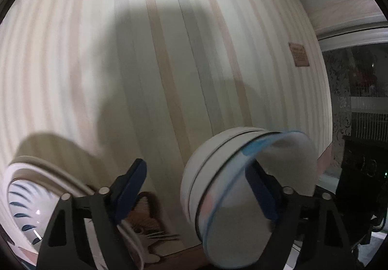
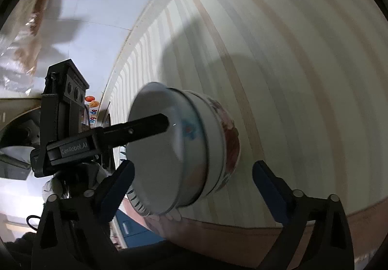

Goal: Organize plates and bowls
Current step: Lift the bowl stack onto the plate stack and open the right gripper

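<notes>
Bowls (image 1: 242,187) dead ahead; my left gripper (image 1: 196,193) straddles the rim, unclenched, right gripper (image 2: 194,193) released at six o'clock. Next: clamp the rim.

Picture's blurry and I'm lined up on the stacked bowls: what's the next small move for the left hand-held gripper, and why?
Probably close the left hand-held gripper on the rim of the top bowl. One finger already sits inside the bowl and the other outside it. The jaws are open and nothing is pinched yet.
</notes>
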A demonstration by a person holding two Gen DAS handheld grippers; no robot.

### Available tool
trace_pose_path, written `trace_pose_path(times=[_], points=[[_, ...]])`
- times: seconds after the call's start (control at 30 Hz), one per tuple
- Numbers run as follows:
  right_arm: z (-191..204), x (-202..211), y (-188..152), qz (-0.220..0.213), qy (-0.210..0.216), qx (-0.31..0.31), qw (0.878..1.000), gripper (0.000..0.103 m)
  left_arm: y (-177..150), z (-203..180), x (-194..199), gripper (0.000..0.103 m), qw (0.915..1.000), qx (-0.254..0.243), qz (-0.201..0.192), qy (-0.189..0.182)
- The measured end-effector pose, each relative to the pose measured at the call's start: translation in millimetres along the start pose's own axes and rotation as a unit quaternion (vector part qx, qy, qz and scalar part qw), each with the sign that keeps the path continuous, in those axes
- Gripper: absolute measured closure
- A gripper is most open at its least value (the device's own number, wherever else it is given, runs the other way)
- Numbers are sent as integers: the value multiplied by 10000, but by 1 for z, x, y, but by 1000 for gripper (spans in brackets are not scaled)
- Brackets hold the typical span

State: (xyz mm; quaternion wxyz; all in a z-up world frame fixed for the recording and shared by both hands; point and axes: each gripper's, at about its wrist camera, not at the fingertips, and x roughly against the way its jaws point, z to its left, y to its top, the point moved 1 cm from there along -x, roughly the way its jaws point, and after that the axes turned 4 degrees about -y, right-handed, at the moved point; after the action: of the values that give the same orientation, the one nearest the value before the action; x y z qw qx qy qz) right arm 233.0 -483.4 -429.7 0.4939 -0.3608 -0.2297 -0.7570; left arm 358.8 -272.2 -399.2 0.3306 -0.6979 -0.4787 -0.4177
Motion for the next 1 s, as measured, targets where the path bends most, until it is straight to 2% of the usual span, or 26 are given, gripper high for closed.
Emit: trace_pose_path(times=[0.03,0.07,0.1,0.13,0.2,0.23,0.33,0.6,0.87,1.0], points=[[-2,-6,2,77,28,0,10000,13,1,1,-3,29,10000,8,36,-25],[-4,-11,4,132,42,-4,9999,23,1,3,-7,31,9998,49,84,-195],[-7,-16,5,174,66,-10,9998,28,1,4,-8,31,9994,102,96,-312],[-9,-21,7,237,37,-20,9997,31,1,5,-9,32,9991,158,97,-389],[-14,-29,10,320,106,-92,9994,36,1,5,-8,43,9977,193,82,-649],[-16,-32,11,318,163,-152,9992,36,0,3,-8,48,9968,190,88,-766],[-21,-33,13,303,267,-290,9988,38,-1,0,-5,48,9977,155,-5,-665],[-20,-36,16,355,198,-313,9987,44,-15,5,7,48,9984,294,-24,-482],[-9,-46,18,574,150,-275,9979,44,-26,9,21,48,9981,427,-117,-420],[6,-44,20,532,216,-122,9983,44,-30,9,30,48,9977,461,-227,-449]])
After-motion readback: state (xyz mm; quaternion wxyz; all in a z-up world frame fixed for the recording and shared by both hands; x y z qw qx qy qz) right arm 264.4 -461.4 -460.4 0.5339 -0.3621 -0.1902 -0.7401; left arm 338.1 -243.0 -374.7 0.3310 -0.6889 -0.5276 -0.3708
